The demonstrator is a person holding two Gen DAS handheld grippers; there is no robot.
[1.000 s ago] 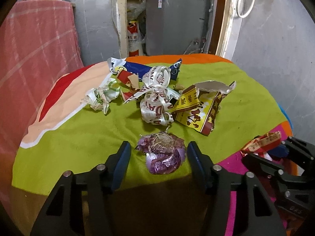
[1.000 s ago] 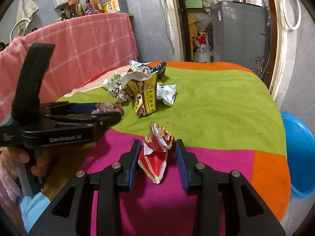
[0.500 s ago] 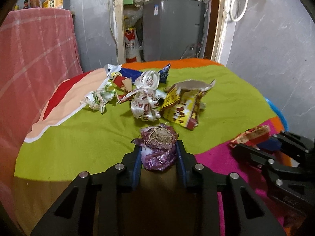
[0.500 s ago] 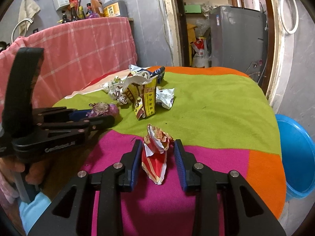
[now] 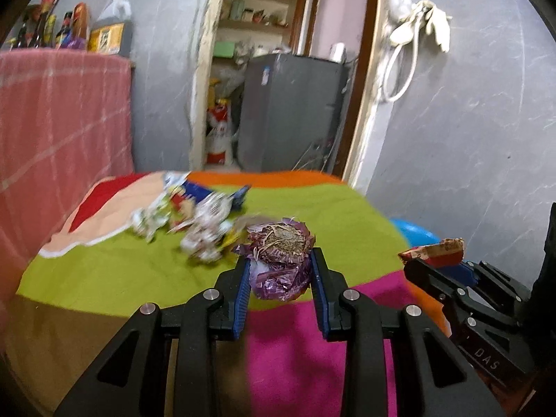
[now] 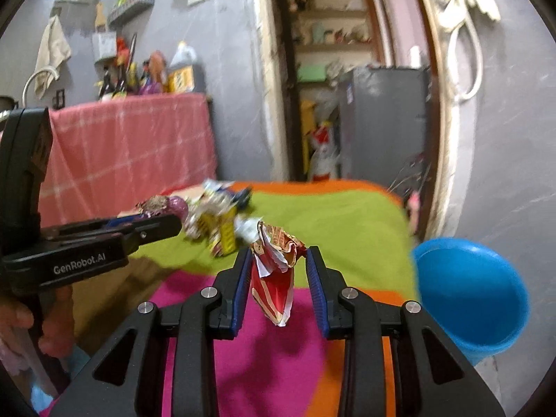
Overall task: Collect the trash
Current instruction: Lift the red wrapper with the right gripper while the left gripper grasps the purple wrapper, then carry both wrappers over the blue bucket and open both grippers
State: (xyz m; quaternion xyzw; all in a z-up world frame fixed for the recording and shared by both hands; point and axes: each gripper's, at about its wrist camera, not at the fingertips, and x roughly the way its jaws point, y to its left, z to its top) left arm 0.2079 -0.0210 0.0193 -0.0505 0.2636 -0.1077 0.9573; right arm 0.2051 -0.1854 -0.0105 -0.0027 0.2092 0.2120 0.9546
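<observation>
Right wrist: right hand-held gripper (image 6: 278,271) clamping red wrapper (image 6: 274,278), blue bucket (image 6: 469,288) beside bed (image 6: 347,222).

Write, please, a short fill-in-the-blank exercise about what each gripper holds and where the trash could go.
1. The left gripper is shut on a crumpled ____ foil wrapper.
2. The right gripper is shut on a crumpled ____ and white wrapper.
3. Beside the table stands a round plastic tub of ____ colour.

Missing words: purple; red; blue
</observation>
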